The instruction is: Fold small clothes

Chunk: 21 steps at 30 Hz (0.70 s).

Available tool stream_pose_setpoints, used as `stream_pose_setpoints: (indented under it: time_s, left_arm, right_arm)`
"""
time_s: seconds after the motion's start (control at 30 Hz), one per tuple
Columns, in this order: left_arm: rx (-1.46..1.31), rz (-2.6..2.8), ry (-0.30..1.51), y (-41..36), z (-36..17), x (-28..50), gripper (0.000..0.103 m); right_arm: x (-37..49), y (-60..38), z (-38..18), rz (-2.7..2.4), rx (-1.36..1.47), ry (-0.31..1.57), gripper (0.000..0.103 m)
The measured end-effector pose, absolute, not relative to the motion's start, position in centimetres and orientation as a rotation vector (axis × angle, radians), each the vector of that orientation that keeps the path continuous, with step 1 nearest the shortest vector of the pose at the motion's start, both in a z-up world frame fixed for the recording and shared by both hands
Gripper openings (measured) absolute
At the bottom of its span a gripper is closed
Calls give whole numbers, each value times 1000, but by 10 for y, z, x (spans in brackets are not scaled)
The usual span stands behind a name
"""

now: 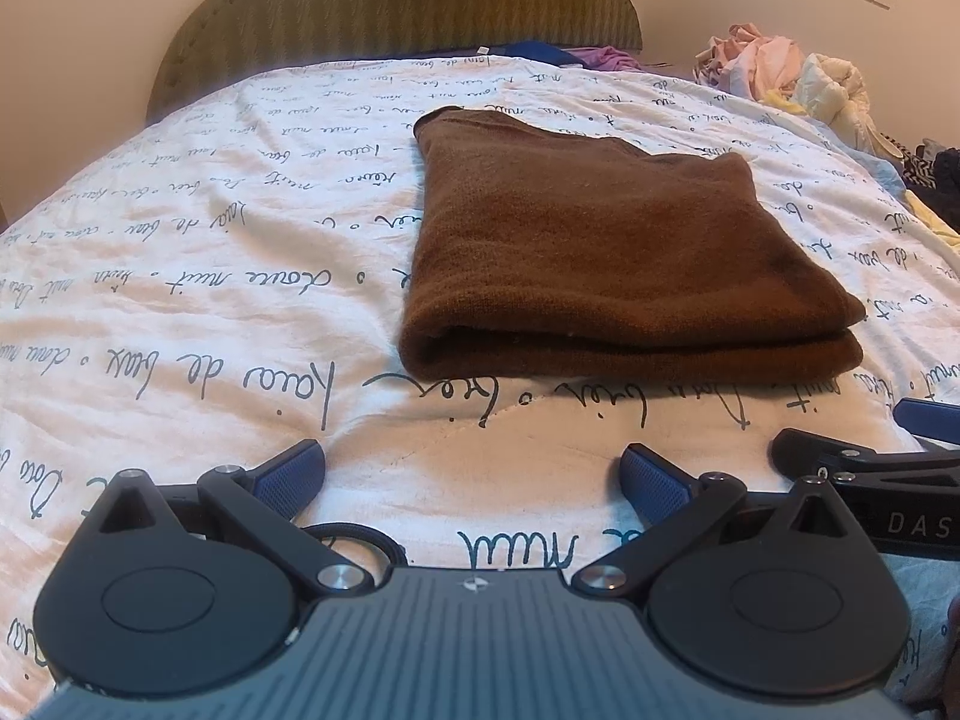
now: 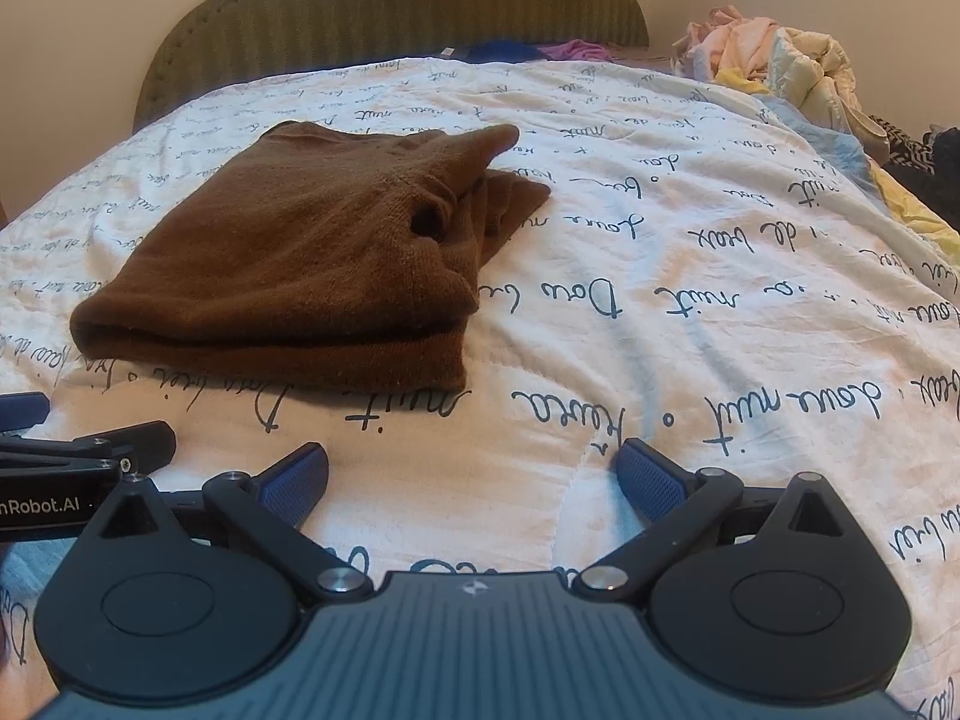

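I'm holding both my left fingers point(image 1: 472, 480) and right fingers point(image 2: 472, 480) spread and empty just short of the folded brown sweater point(image 1: 606, 252) lying on the bed point(image 1: 180, 312), risking the loose far sleeve flopping out if I nudge it.

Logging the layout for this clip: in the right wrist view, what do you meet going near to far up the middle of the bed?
Right gripper, open → bare quilt → folded brown garment → blue and purple clothes → headboard.
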<state>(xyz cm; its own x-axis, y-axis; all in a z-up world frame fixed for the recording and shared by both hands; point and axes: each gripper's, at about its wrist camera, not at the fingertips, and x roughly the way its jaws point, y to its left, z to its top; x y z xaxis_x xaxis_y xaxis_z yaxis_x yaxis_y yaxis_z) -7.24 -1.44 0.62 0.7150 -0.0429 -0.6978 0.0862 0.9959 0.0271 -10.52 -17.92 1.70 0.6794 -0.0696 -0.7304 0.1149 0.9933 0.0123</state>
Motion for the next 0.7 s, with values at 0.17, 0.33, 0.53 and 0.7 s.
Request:
stream_pose_setpoints:
  time_s: [0.17,0.33,0.53,0.7]
  left_arm:
    - [60,-72,770,-14,6,-72,103]
    - [63,-71,770,-16,6,-72,103]
    - [61,-71,770,-15,7,-72,103]
    - [62,-71,770,-15,7,-72,103]
  right_arm:
    - [-105,-179,17,-103,60,817,103]
    - [-105,-179,17,-103,60,814,103]
    - [-106,-178,17,-106,54,814,103]
    - [-106,-177,17,-107,54,814,103]
